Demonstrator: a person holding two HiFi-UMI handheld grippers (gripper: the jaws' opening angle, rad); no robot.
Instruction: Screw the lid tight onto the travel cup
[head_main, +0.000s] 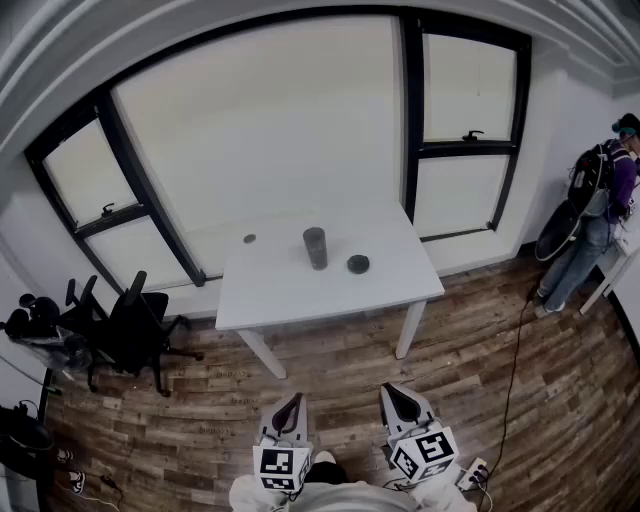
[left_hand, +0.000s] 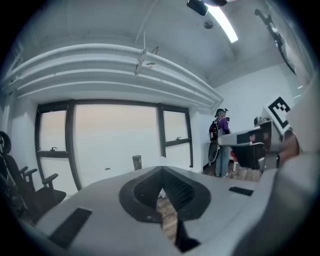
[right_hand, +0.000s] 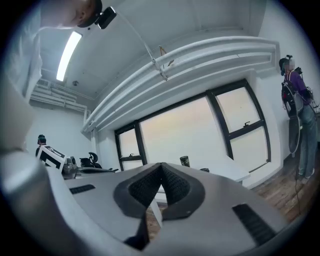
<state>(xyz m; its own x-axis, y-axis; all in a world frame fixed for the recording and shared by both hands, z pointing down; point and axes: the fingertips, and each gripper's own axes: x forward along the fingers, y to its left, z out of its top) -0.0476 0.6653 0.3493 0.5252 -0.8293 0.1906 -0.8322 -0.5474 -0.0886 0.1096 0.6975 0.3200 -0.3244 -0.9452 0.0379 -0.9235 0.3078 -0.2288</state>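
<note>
- The room has a window wall (head_main: 260, 120) on the far side and a wood floor (head_main: 330, 400). A white table (head_main: 290, 295) stands against the windows, its near edge facing the person. Bare floor lies between that edge and both grippers.
- At the left, a black chair (head_main: 130, 325) stands near the table's left corner without touching it. More dark gear crowds the left wall.
- A small disc (head_main: 249, 239) lies far left on the tabletop.
- The cup (head_main: 316, 247) stands upright about mid-table, well in from every edge.
- The lid (head_main: 358, 264) lies flat just right of the cup and a little nearer, not touching it. The tabletop right of the lid and along the near edge is bare.
- The left gripper (head_main: 292, 403) is held low at the near side, well short of the table. Its jaws are closed together with nothing between them.
- The right gripper (head_main: 391, 395) is beside it, also short of the table. Its jaws are pressed together on nothing.
- A cable (head_main: 515, 360) crosses the floor at the right to a power strip (head_main: 470, 472) near the right gripper.
- A person (head_main: 600, 215) stands at the far right wall, well apart from the table.
</note>
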